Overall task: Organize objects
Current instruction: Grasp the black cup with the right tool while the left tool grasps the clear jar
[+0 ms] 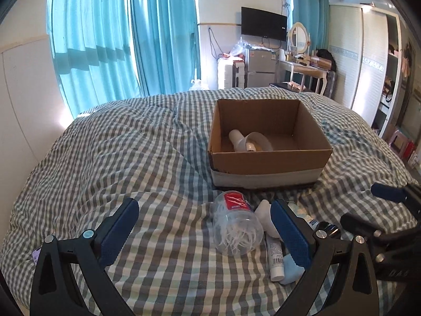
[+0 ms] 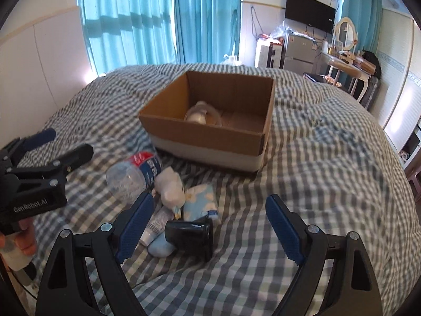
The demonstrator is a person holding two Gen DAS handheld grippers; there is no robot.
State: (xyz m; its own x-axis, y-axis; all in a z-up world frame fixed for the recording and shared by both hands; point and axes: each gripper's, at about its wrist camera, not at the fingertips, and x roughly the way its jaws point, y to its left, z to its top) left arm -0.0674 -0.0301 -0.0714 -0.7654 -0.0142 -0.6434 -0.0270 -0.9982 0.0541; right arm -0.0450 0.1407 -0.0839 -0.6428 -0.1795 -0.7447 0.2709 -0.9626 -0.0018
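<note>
Black plastic left gripper (image 1: pixel 204 227), blue ribbed pads, silver screws, white "GenRobot.AI" lettering

Daylit and fairly bright, light pouring through the teal curtains (image 1: pixel 105 39) at the back, fabric glowing, banded with darker horizontal shadow stripes. Blown-out white glare at the lower edge of the curtains, just above the checked bedcover (image 1: pixel 131 158). Soft shadow under the near side of the cardboard box (image 1: pixel 268 142), interior dim. Left wrist view crisp in the middle, pads and check pattern sharp. Right wrist view smeared with motion blur, checks on the right side streaked, box contents mushy. Heavy fisheye bending throughout: walls, curtains and wardrobe (image 1: pixel 368 60) curving inward, black vignette in every corner. Colours cool, bluish cast.
</note>
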